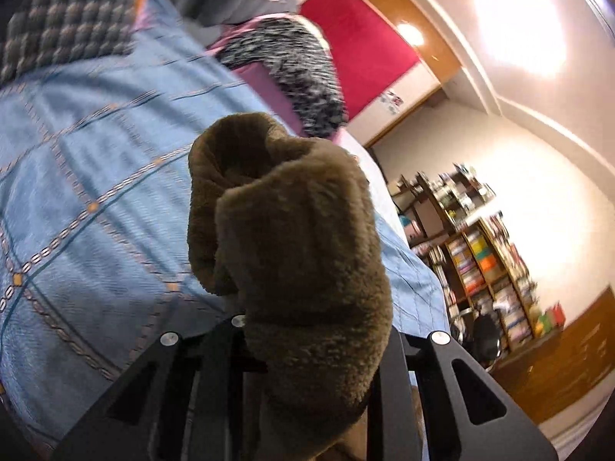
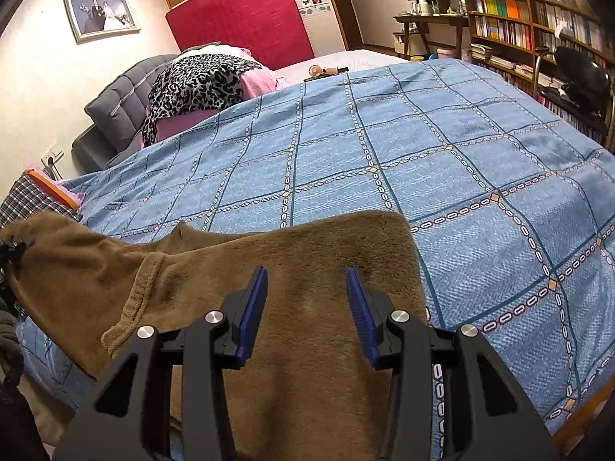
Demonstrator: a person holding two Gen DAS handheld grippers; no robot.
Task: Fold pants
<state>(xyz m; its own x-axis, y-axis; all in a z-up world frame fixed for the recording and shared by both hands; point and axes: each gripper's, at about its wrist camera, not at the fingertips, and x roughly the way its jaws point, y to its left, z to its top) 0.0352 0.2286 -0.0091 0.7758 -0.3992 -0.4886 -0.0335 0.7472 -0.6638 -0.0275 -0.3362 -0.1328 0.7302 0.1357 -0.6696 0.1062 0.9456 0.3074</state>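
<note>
Bunching up between the left gripper (image 1: pixel 307 345), which is clamping them, the fuzzy brown pants (image 2: pixel 292 269) are lying on the blue checked bedspread (image 2: pixel 423 153); the right gripper (image 2: pixel 306 307) is hovering open above them, a leopard-print cloth (image 2: pixel 196 80) lying beyond.

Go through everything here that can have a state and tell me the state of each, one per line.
Brown pants: partly spread on the bed, one end bunched and lifted.
Left tongs: shut on the brown pants, fabric bulging out in front.
Right tongs: open, over the pants, gripping nothing.
Blue bedspread: spread flat over the bed.
Leopard-print cloth: draped in a heap near the headboard.
</note>
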